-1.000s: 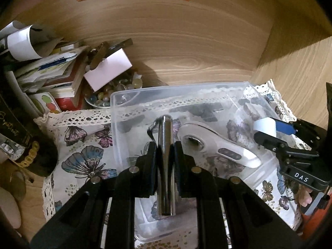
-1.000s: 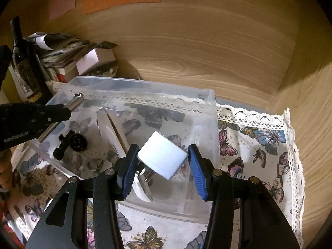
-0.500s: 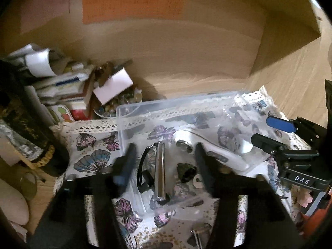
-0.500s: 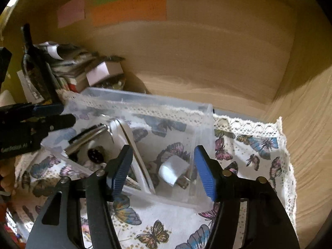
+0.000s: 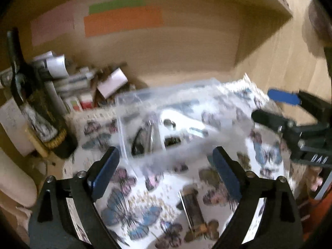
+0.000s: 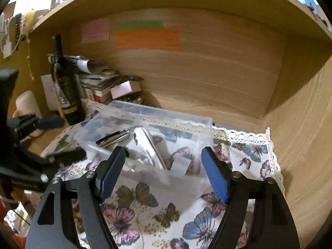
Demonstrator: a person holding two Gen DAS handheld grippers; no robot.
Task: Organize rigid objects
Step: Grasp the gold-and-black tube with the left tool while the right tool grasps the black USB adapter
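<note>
Both grippers are hovering with jaws spread apart and nothing between them. The left gripper point(image 5: 166, 172) and the right gripper point(image 6: 164, 170) are each facing one clear plastic bin point(image 6: 197, 122), which is sitting on a butterfly-print cloth point(image 6: 249, 151) spread over the tabletop.

Inside the bin, four things are showing: one metal cylinder point(image 6: 116, 138), one long white device point(image 6: 149, 143), one white plug adapter point(image 6: 180, 165) and one dark piece point(image 5: 172, 141) too blurred to name.

One rigid thing is lying outside the bin: a small dark, elongated object point(image 5: 192, 209) on the cloth, seen only in the motion-blurred left wrist view. It is lying at about 5 o'clock from the midpoint of the left jaws, nearer the camera than the fingertips, with its long axis running roughly 12 to 6 o'clock. Judged from this, the left gripper is the nearer one and would need to draw back and drop before closing across the object's short axis.

Beside the bin at 10 o'clock are standing one dark wine bottle point(image 6: 66, 83) and one stack of papers point(image 6: 97, 78).
</note>
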